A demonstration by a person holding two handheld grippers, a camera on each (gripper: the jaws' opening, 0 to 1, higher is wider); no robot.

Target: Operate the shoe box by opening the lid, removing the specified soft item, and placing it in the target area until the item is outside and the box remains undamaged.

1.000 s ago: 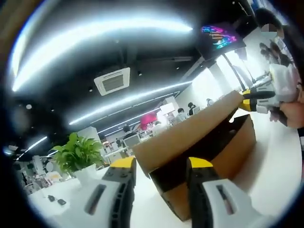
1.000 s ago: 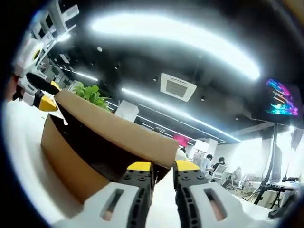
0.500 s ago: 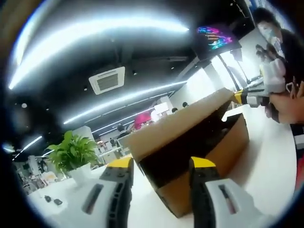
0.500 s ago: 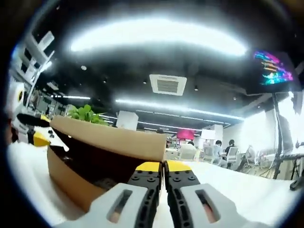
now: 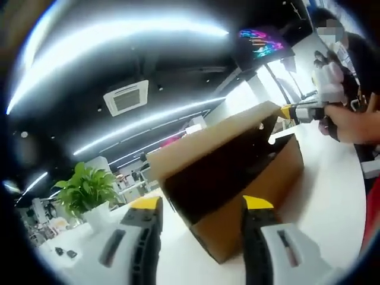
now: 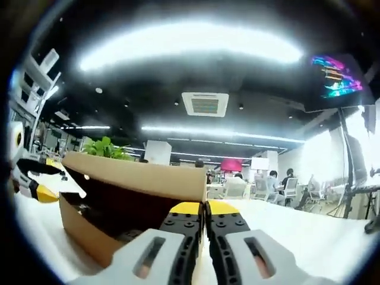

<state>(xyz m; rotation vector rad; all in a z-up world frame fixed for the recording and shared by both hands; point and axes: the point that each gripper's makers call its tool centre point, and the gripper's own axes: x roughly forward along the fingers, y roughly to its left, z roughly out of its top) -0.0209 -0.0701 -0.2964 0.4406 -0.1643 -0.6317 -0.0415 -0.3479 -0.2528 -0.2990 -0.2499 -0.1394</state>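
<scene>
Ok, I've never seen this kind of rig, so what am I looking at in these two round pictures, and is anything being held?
No robot here: a person carries a handheld claw in each hand, and each claw has a fisheye camera looking along its jaws. In the left gripper view, the left claw stands open before a cardboard shoe box on a white table; the lid is raised at the edge nearest the camera. At the far corner, the right claw meets the lid. In the right gripper view, the right claw is shut on the lid's edge. A potted plant stands behind. The box's contents are too dark to tell.
</scene>
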